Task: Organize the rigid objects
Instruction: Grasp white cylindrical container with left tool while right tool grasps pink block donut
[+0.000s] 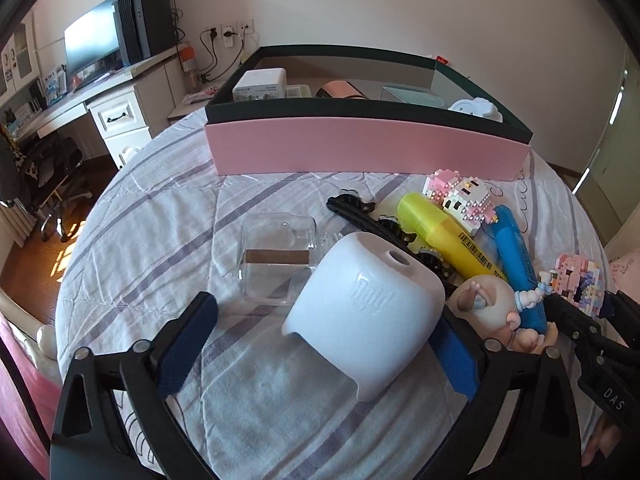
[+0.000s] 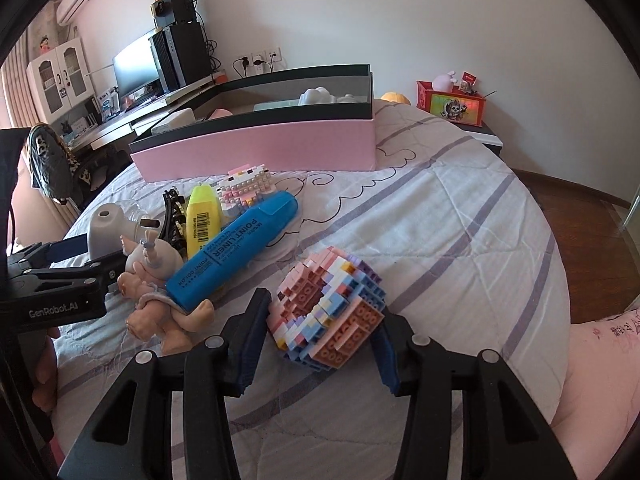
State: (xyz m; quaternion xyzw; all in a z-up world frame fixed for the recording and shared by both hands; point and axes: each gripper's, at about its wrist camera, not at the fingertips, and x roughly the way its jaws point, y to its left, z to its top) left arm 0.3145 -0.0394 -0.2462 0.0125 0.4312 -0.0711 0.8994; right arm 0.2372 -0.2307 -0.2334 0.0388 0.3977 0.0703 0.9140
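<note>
A white plastic dome-like device (image 1: pixel 366 312) lies on the striped bedspread between the fingers of my left gripper (image 1: pixel 324 344), which is open around it; the right finger is partly hidden behind it. My right gripper (image 2: pixel 320 336) is open with both fingers flanking a pink-and-blue brick figure (image 2: pixel 326 312), close to touching it. Beside them lie a blue highlighter (image 2: pixel 234 248), a yellow highlighter (image 2: pixel 203 220), a pink-white brick cat (image 2: pixel 246 190), a pink doll figurine (image 2: pixel 154 292) and a black hair clip (image 1: pixel 362 216). A clear plastic case (image 1: pixel 276 258) sits left of the dome.
A pink box with a dark rim (image 1: pixel 360 152) stands at the far side of the bed and holds several items. A desk with a monitor (image 1: pixel 92 46) is at the far left. A red box (image 2: pixel 454 106) sits on a nightstand to the right.
</note>
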